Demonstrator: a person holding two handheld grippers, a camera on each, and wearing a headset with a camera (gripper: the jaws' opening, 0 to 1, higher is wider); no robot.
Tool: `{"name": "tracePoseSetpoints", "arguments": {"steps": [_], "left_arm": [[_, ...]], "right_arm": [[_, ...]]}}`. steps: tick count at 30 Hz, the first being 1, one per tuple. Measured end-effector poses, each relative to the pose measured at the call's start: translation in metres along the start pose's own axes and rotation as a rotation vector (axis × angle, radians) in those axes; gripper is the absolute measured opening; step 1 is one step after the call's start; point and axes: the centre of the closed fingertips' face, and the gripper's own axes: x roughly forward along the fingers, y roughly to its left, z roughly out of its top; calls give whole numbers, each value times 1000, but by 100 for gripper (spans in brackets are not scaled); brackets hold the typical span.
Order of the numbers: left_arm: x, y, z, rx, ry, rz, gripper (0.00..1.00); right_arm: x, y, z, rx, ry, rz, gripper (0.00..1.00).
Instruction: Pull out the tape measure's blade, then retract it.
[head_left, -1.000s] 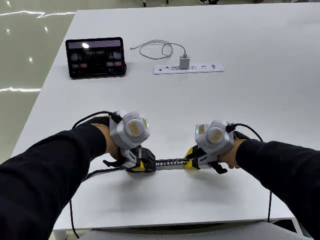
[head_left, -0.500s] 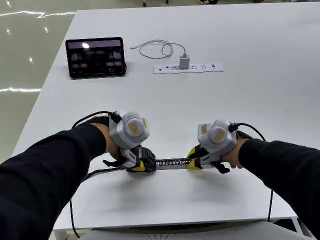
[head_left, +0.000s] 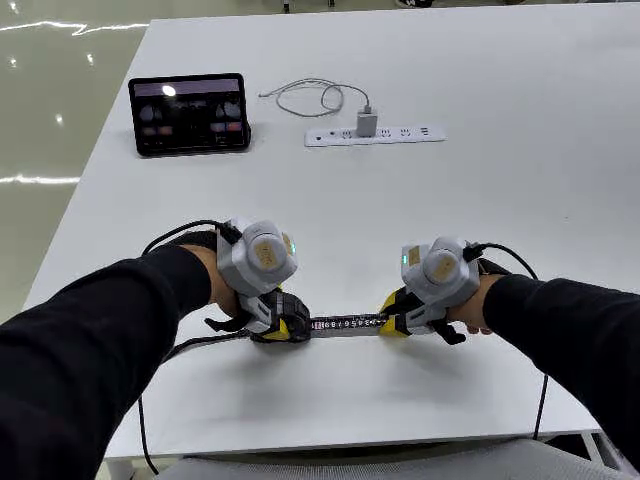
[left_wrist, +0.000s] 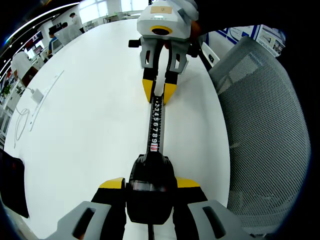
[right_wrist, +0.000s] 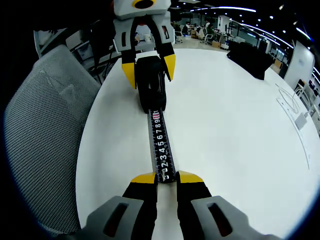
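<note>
More blade (head_left: 345, 323) shows than a second ago. The right hand-held gripper (head_left: 392, 322), pinching its tip, draws away; the left hand-held gripper (head_left: 283, 330) clamps the tape measure case (left_wrist: 150, 192). Pull-out is progressing.

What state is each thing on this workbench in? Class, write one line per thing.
left tongs: shut on the tape measure case.
right tongs: shut on the tip of the blade.
tape measure case: gripped, blade out.
blade: partly pulled out, straight, numbers facing up.
tablet: screen lit.
charger: plugged into the power strip.
cable: loosely coiled.
</note>
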Motion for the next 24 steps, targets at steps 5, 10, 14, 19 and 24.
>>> {"name": "tracePoseSetpoints", "arguments": {"steps": [5, 10, 14, 19, 24], "left_arm": [[0, 0, 0, 0, -2, 1, 32], [0, 0, 0, 0, -2, 4, 32], [0, 0, 0, 0, -3, 4, 32], [0, 0, 0, 0, -4, 3, 32], [0, 0, 1, -2, -3, 0, 32]], "right_arm": [[-2, 0, -2, 2, 1, -3, 9], [-3, -1, -4, 0, 3, -5, 9], [-5, -2, -6, 3, 4, -8, 9], [-5, -2, -8, 8, 2, -10, 9], [-8, -2, -10, 3, 3, -9, 9]]}}
